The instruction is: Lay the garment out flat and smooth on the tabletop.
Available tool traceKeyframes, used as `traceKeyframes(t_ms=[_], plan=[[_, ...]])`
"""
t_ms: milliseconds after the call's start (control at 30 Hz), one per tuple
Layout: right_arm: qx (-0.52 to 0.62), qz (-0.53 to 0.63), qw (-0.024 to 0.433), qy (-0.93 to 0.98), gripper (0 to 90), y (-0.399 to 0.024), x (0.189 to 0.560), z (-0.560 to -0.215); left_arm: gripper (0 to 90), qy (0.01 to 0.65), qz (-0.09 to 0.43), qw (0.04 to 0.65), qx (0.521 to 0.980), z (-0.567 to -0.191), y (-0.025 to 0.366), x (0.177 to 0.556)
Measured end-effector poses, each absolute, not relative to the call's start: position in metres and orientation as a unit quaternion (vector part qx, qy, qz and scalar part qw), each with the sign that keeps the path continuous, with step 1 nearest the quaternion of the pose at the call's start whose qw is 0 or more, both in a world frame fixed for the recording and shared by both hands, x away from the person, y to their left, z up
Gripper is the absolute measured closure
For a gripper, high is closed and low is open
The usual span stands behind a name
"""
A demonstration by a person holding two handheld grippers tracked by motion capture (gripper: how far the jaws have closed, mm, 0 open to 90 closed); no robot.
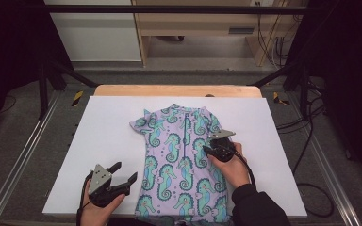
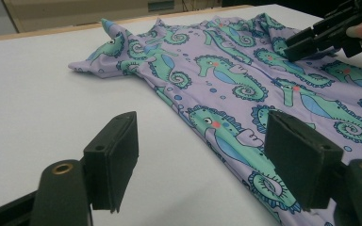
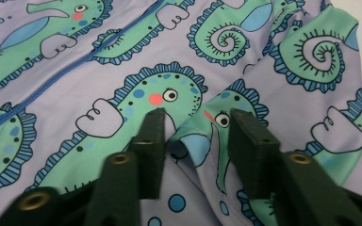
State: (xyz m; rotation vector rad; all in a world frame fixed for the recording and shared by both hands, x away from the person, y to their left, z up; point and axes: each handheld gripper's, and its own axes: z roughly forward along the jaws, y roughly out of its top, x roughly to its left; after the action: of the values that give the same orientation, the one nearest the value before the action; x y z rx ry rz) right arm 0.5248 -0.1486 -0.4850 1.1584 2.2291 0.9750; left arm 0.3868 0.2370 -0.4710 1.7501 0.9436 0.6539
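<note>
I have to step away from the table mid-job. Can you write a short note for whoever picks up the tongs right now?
Left tongs: open, holding nothing, beside the shirt's left edge on the white sheet.
Right tongs: on the shirt near its right sleeve, jaws either side of a raised fold of fabric, gap still visible.
Done: shirt laid flat, front up, zip visible.
Left: pinch that fold, then fold the shirt.

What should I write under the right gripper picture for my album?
The right gripper, jaws apart, straddles a raised fold of the seahorse swimsuit, beside its blue zipper.
</note>
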Motion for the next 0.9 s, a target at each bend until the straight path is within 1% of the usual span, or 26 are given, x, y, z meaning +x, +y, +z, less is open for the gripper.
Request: traceKeyframes(t_ms=[133,167,267,467,533,633,900], plan=[[0.43,0.356,0.214,0.801,83.1,-0.155,0.527,-0.484,27.4,0.392,0.27,0.501,0.722,-0.471,0.237,0.387],[0.435,0.359,0.209,0.799,85.7,-0.157,0.528,-0.484,27.5,0.393,0.27,0.502,0.722,-0.471,0.238,0.387],[0.443,0.375,0.204,0.788,86.7,-0.165,0.527,-0.48,27.5,0.392,0.273,0.501,0.722,-0.471,0.238,0.386],[0.46,0.412,0.225,0.754,86.8,-0.188,0.521,-0.462,27.4,0.392,0.276,0.501,0.721,-0.47,0.24,0.386],[0.466,0.417,0.237,0.744,86.8,-0.201,0.521,-0.458,27.3,0.393,0.276,0.501,0.72,-0.47,0.24,0.386],[0.488,0.427,0.242,0.722,86.8,-0.221,0.521,-0.453,26.5,0.394,0.277,0.5,0.72,-0.47,0.24,0.386],[0.543,0.44,0.229,0.677,86.8,-0.265,0.532,-0.454,24.6,0.398,0.28,0.498,0.718,-0.47,0.24,0.386]])
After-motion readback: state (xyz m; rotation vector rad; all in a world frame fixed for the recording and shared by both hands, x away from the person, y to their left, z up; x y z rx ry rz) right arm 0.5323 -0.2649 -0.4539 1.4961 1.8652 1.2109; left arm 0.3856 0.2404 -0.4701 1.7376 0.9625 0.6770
